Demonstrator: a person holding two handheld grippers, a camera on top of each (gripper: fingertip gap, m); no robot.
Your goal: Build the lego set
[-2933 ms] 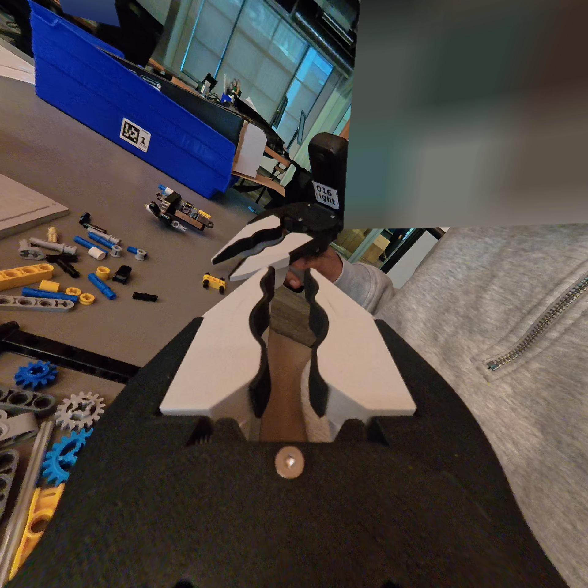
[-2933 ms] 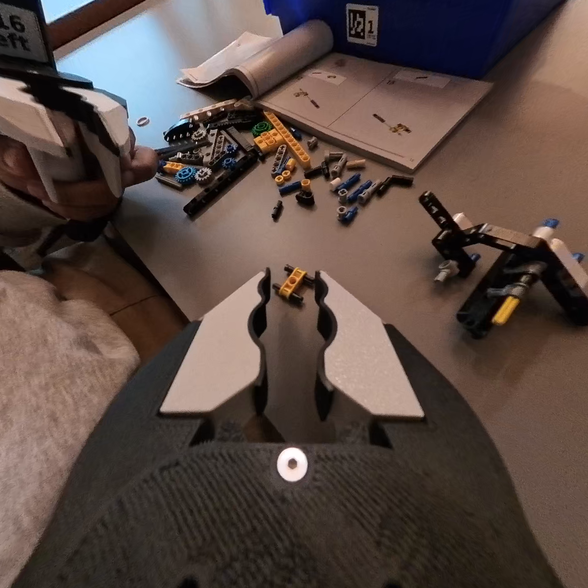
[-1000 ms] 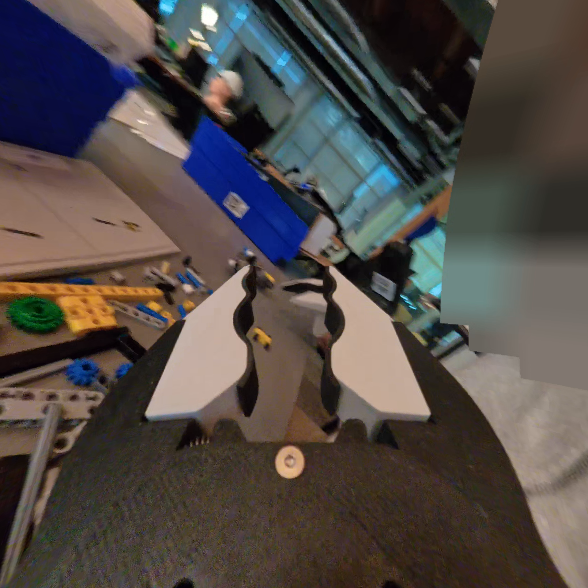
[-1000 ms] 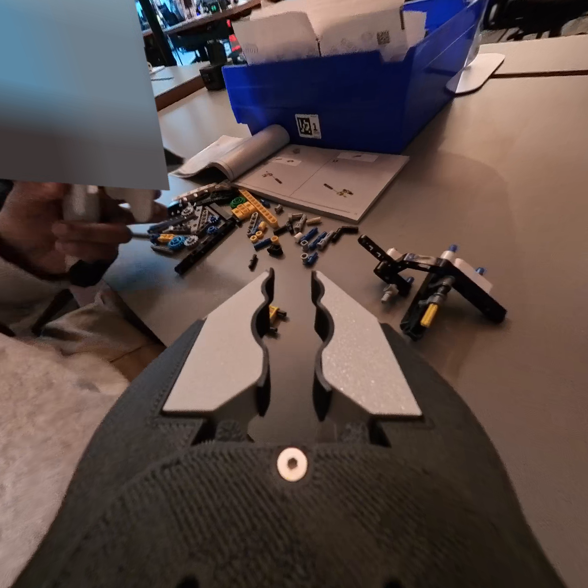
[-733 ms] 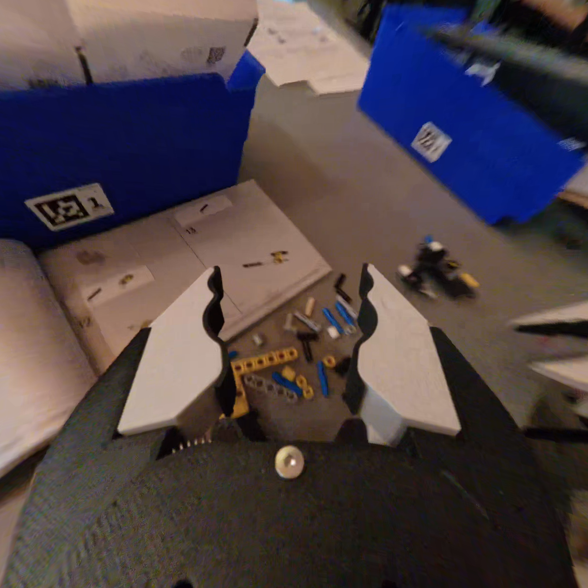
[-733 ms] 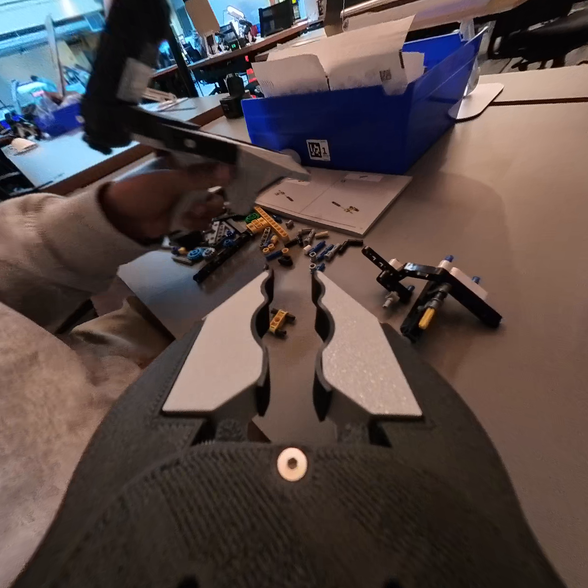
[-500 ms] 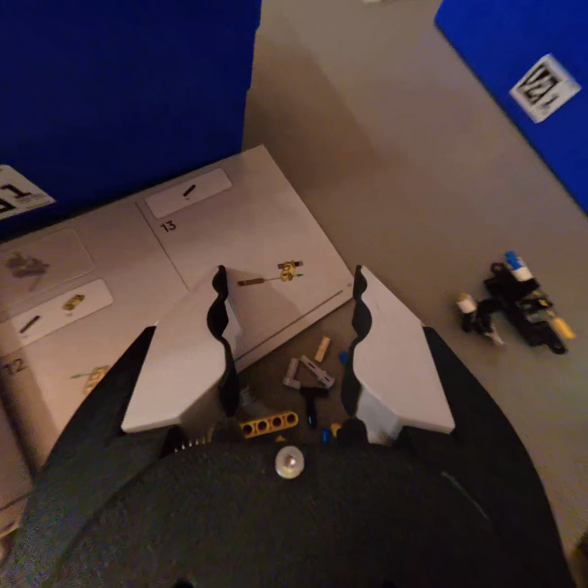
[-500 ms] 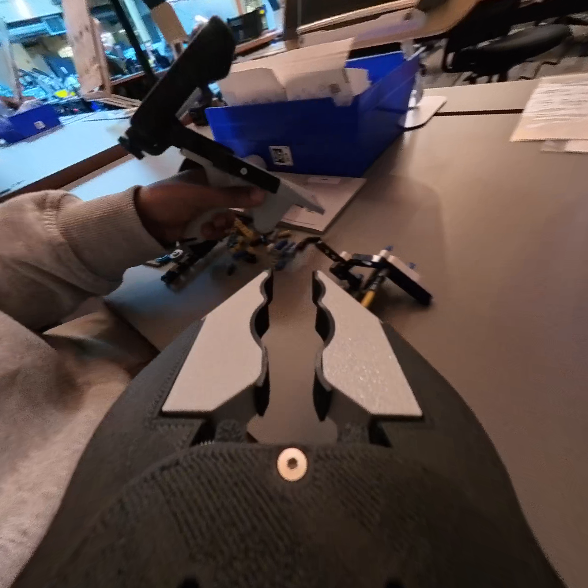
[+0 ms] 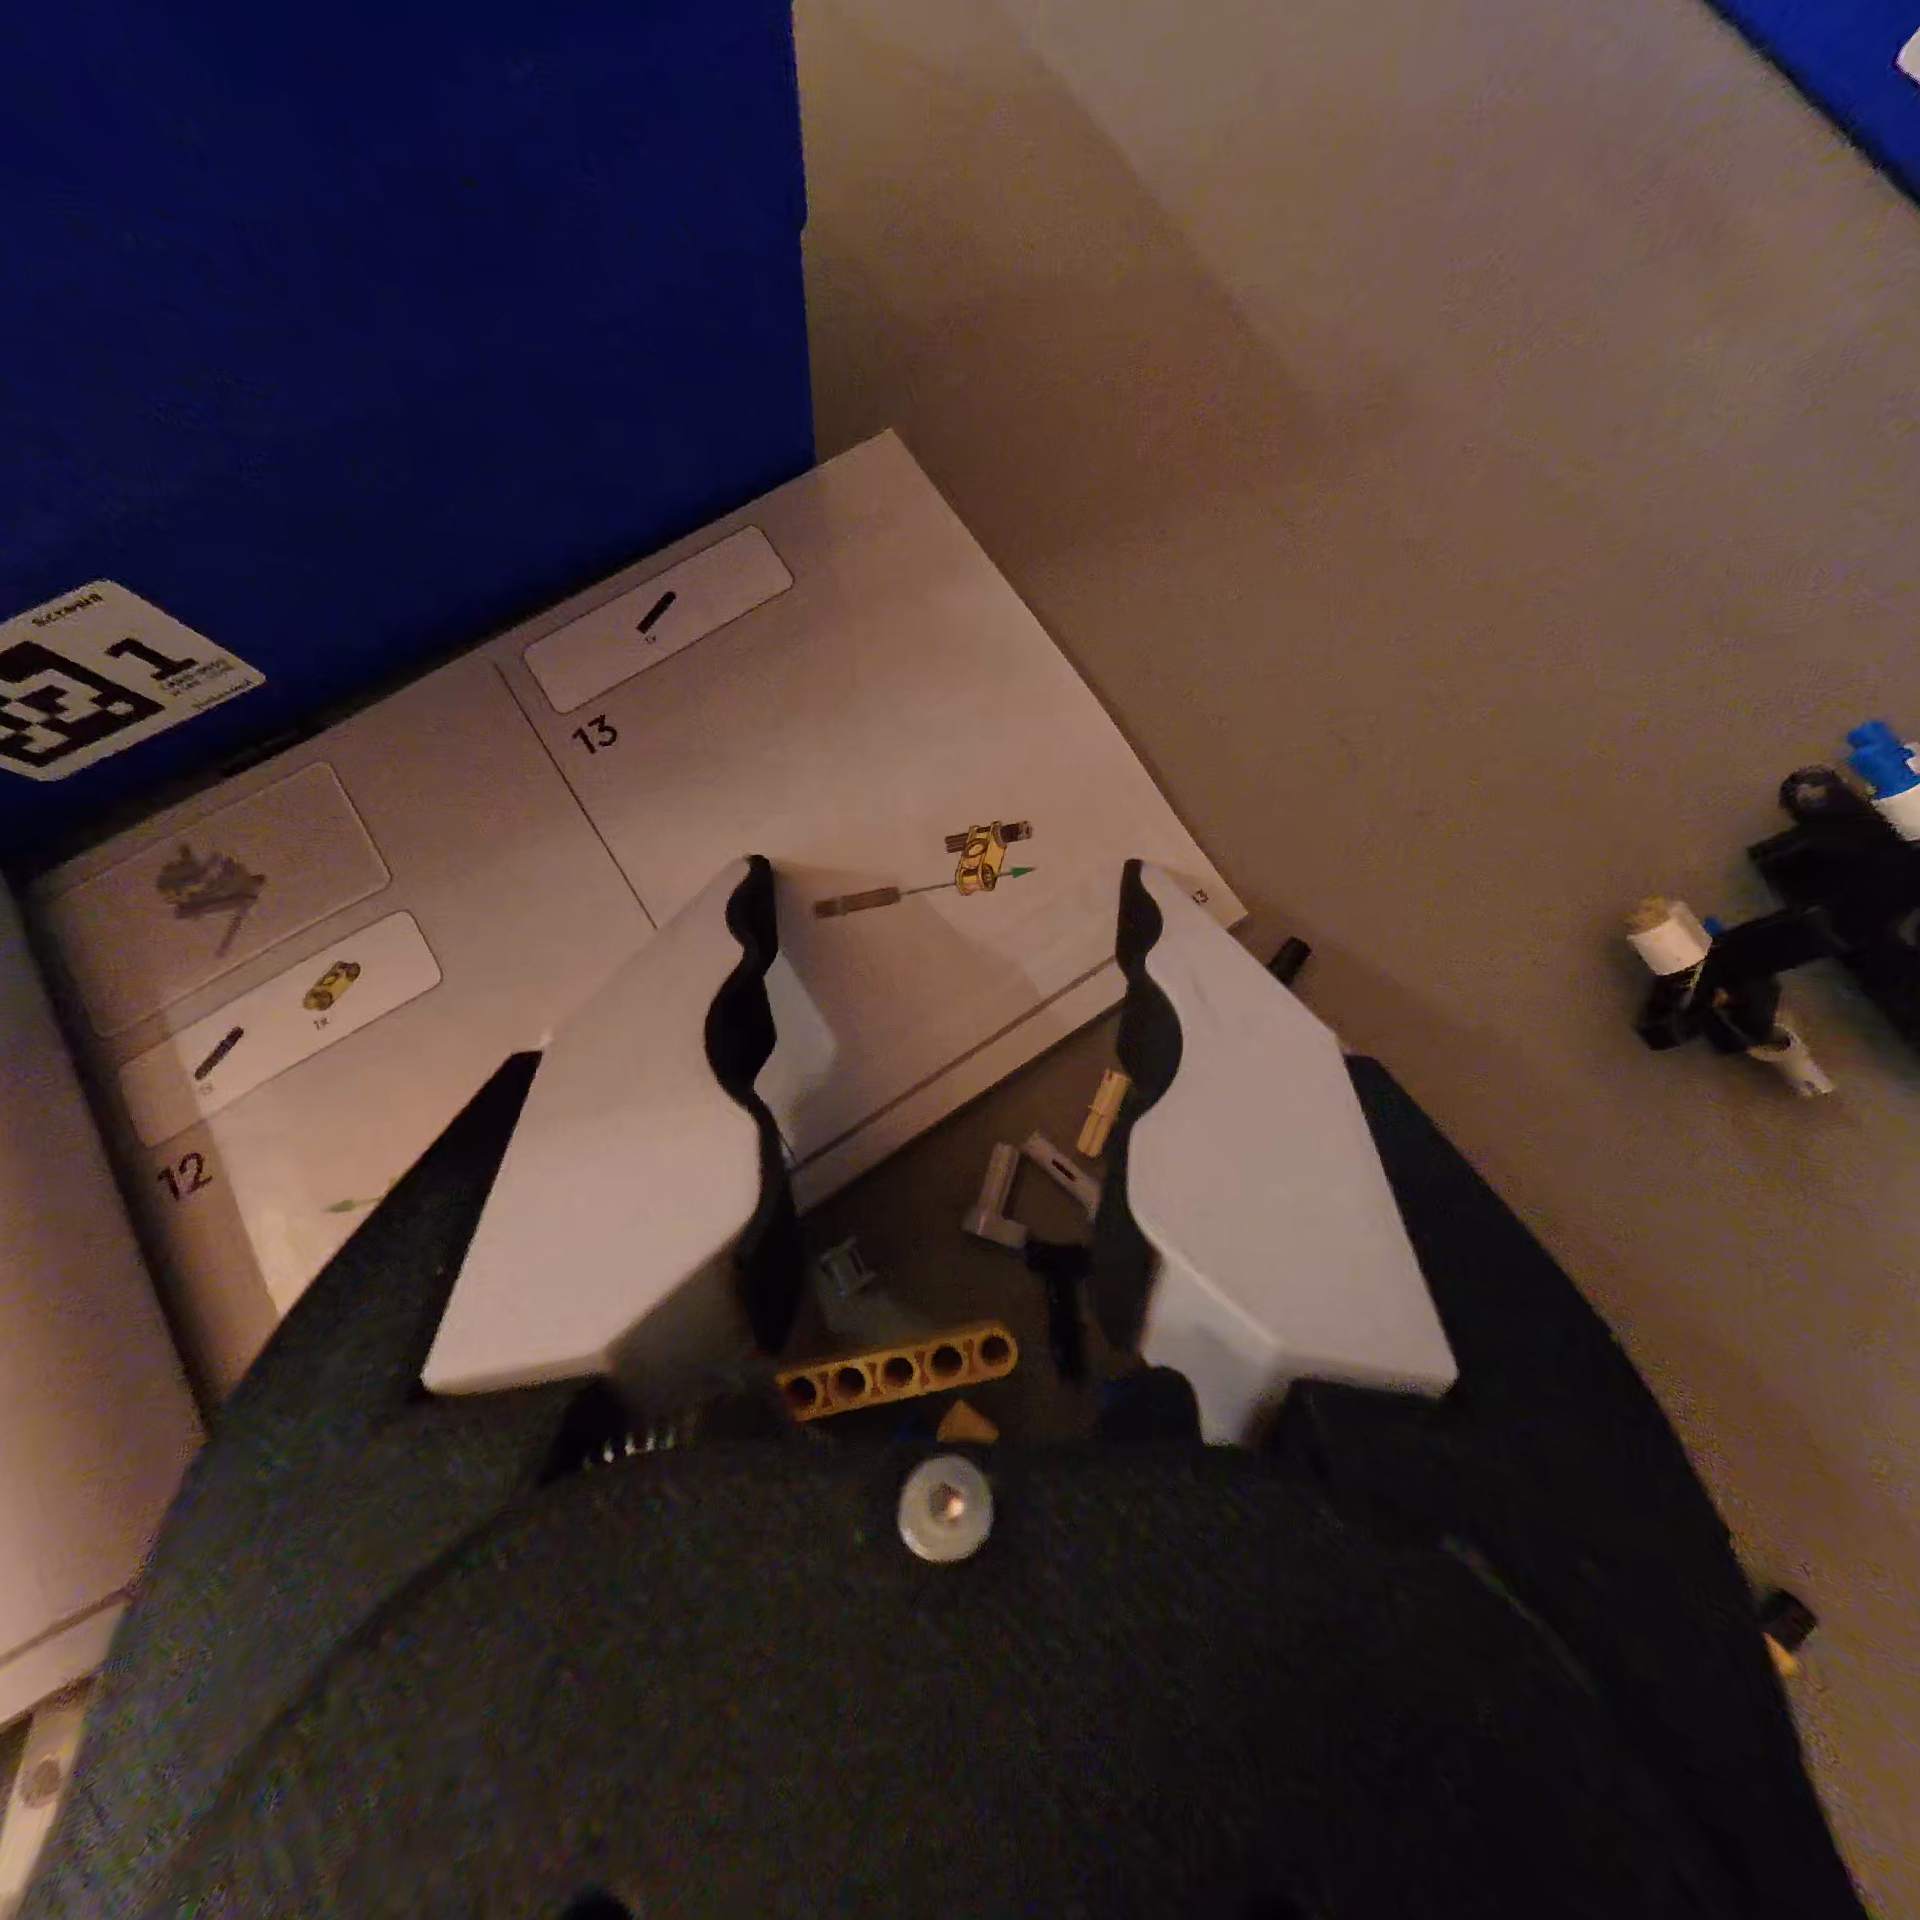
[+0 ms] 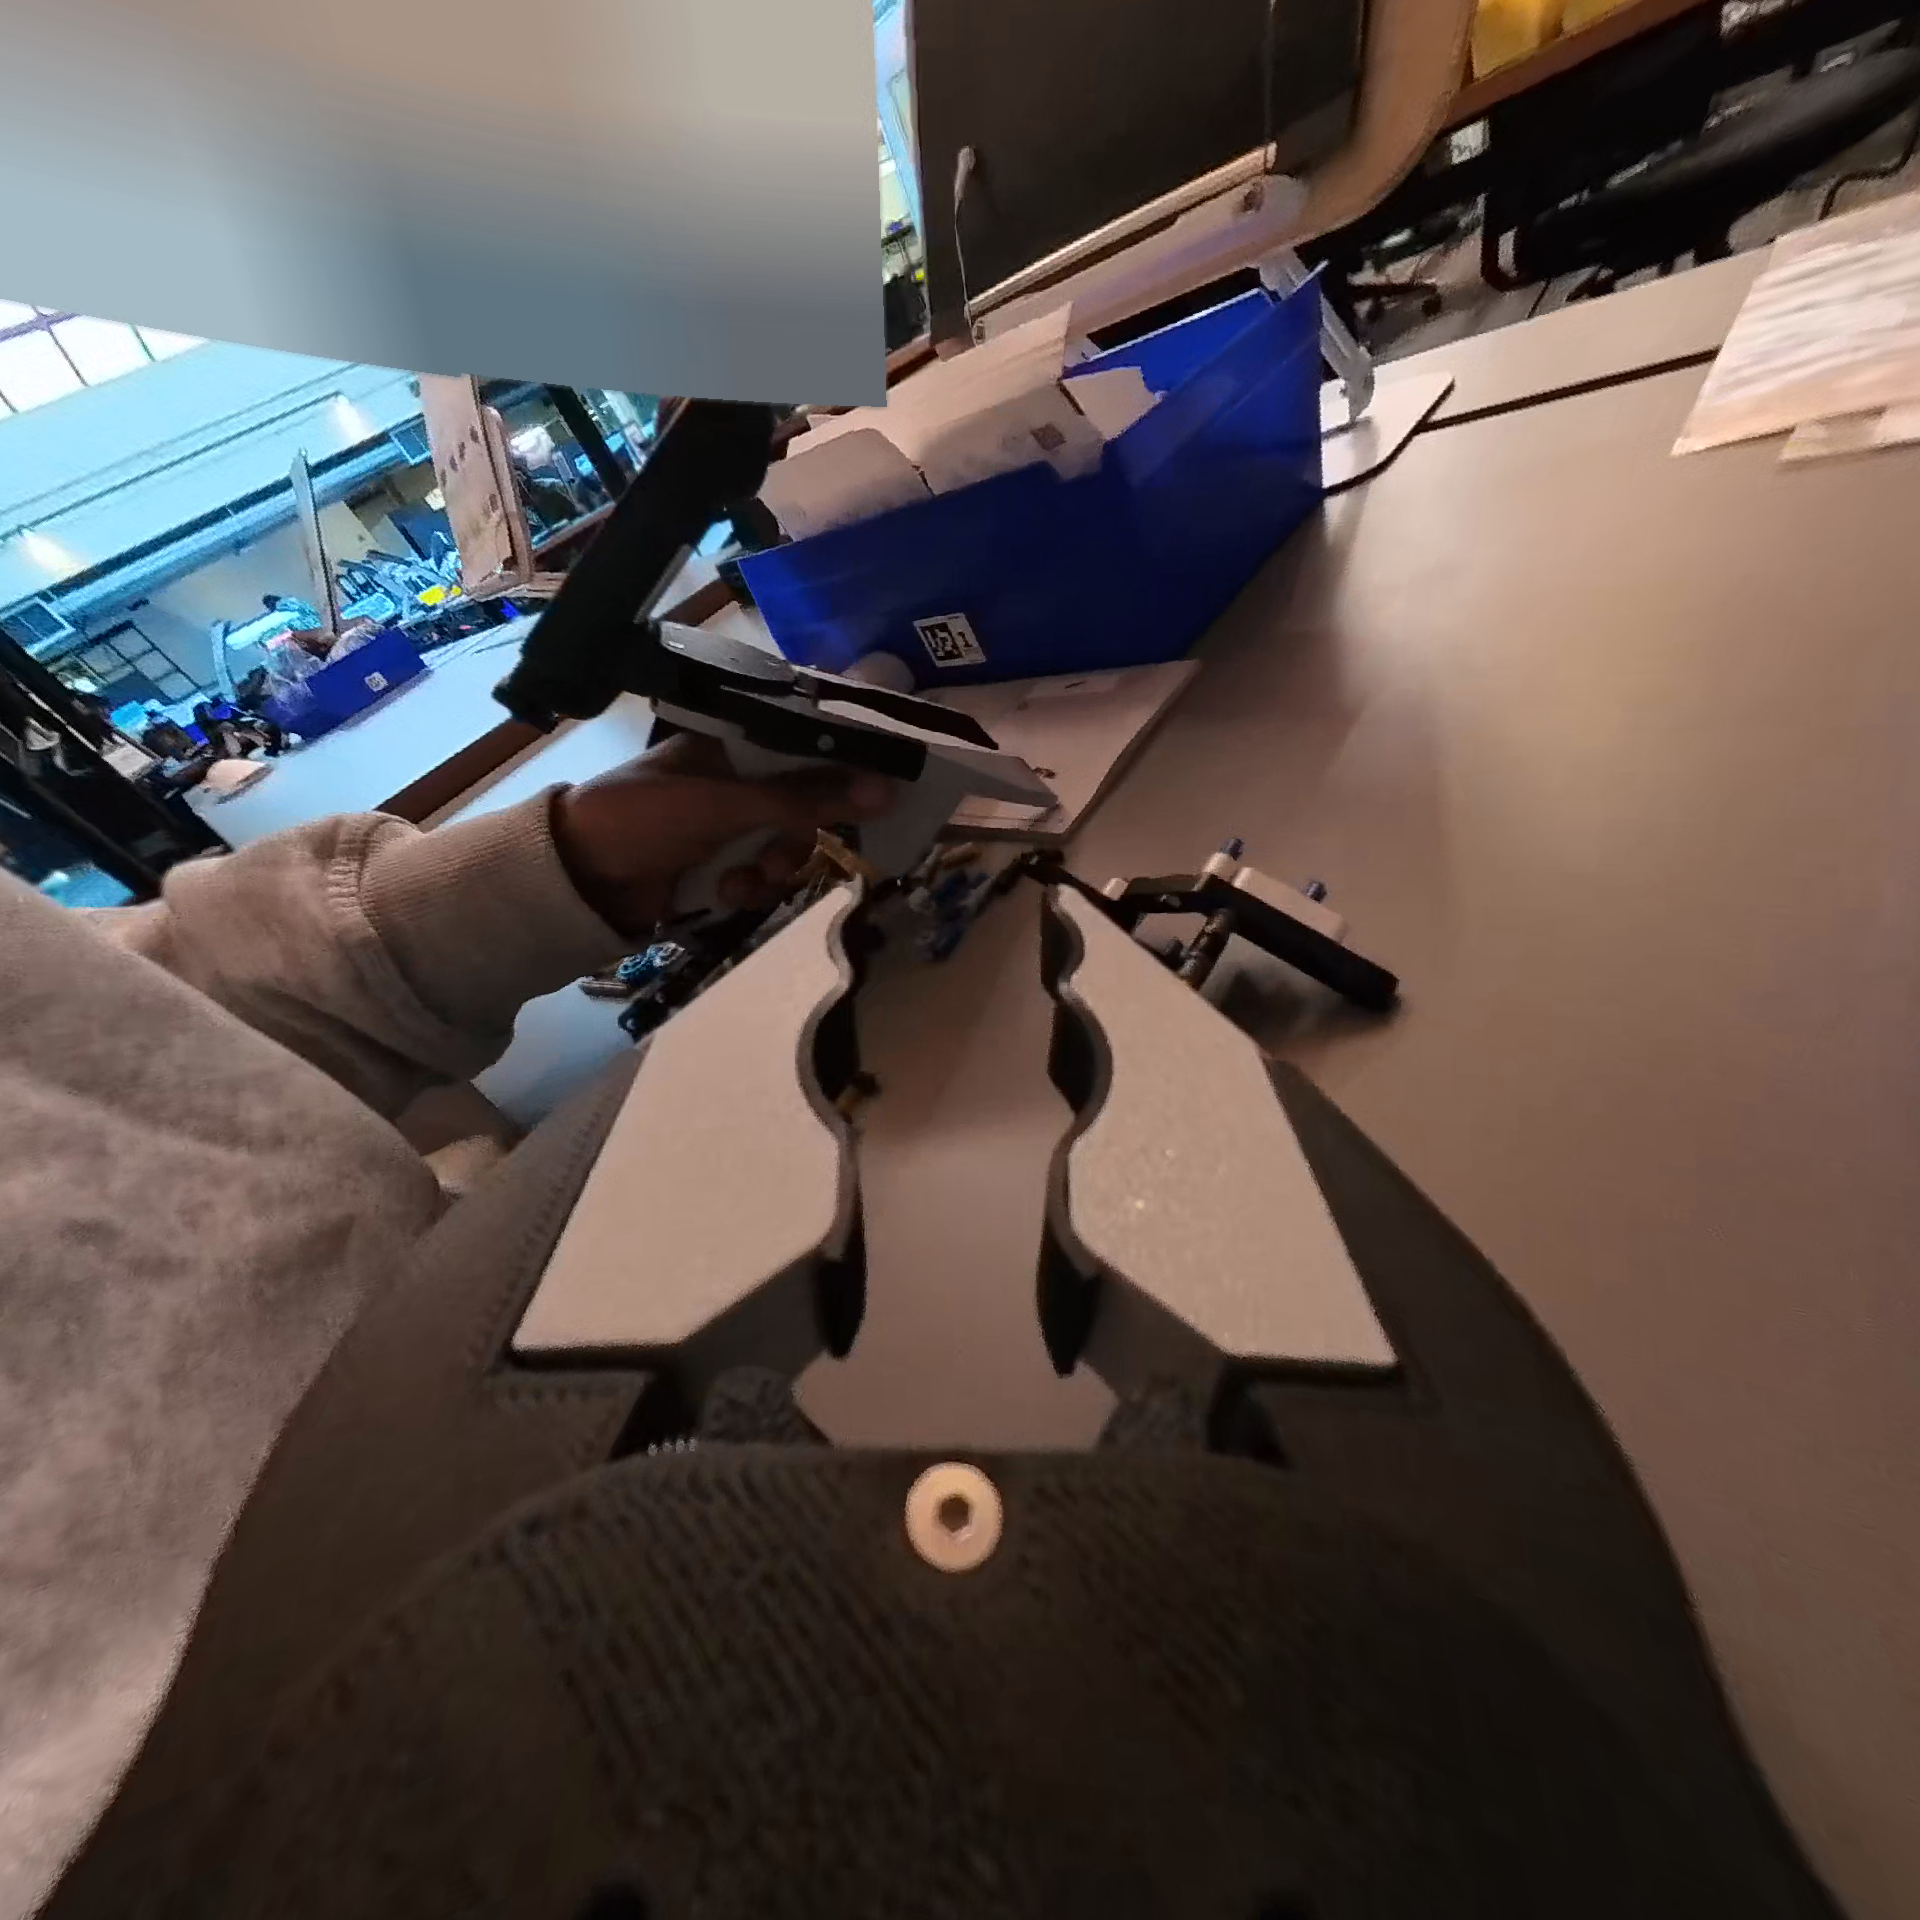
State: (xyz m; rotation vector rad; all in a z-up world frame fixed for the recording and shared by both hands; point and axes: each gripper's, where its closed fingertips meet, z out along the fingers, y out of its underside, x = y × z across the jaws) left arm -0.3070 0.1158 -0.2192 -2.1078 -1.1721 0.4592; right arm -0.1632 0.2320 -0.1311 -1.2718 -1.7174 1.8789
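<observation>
My left gripper (image 9: pixel 943 883) is open wide and empty. It points down over loose pieces at the booklet's edge: a yellow holed beam (image 9: pixel 899 1377), a grey angled piece (image 9: pixel 1023 1195), a tan pin (image 9: pixel 1101 1112) and a black pin (image 9: pixel 1060 1288). The partly built black assembly (image 9: pixel 1766 956) lies to the right. My right gripper (image 10: pixel 945 904) is open and empty, low over the table. A small yellow piece (image 10: pixel 857 1091) shows just behind its left finger. The right wrist view also shows the left gripper (image 10: pixel 1018 774) in a hand, and the assembly (image 10: pixel 1268 925).
An open instruction booklet (image 9: pixel 831 727) lies against a blue bin (image 9: pixel 416 312); both also show in the right wrist view, booklet (image 10: pixel 1091 748) and bin (image 10: pixel 1039 582). More loose pieces (image 10: pixel 644 966) lie under the grey sleeve (image 10: pixel 312 987). Papers (image 10: pixel 1829 343) lie far right. About 4 cm separates my left fingertips from the tan pin (image 9: pixel 1101 1112). It is also in sight in the right wrist view (image 10: pixel 952 851). From my left tips it is roughly 6 cm to the grey angled piece (image 9: pixel 1023 1195); from my right, 20 cm.
My left gripper has swung from facing the person to point down over the booklet and loose pieces, and has opened wider. My right gripper has tilted up and level; the yellow piece is now mostly hidden.
</observation>
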